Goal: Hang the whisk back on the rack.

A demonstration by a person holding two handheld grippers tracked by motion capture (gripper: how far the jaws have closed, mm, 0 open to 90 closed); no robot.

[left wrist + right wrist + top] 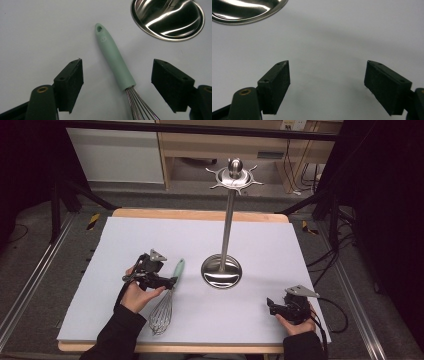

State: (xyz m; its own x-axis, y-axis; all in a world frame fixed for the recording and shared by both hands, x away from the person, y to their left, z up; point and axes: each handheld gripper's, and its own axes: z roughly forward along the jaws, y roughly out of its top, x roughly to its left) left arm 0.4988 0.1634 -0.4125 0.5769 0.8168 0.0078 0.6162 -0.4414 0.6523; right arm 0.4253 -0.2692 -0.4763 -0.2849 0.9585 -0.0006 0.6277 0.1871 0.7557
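A whisk with a mint-green handle and wire head lies flat on the white mat, handle pointing away. My left gripper hovers just over it, open; in the left gripper view the handle lies between the two spread jaws, untouched. A steel utensil stand with a round base and a hooked crown on top rises at mid-table. My right gripper rests low at the front right, open with nothing between its jaws.
The white mat covers a wooden table whose edge shows at the far side. The stand's shiny base lies ahead and left of the right gripper. Dark floor, rails and cables surround the table.
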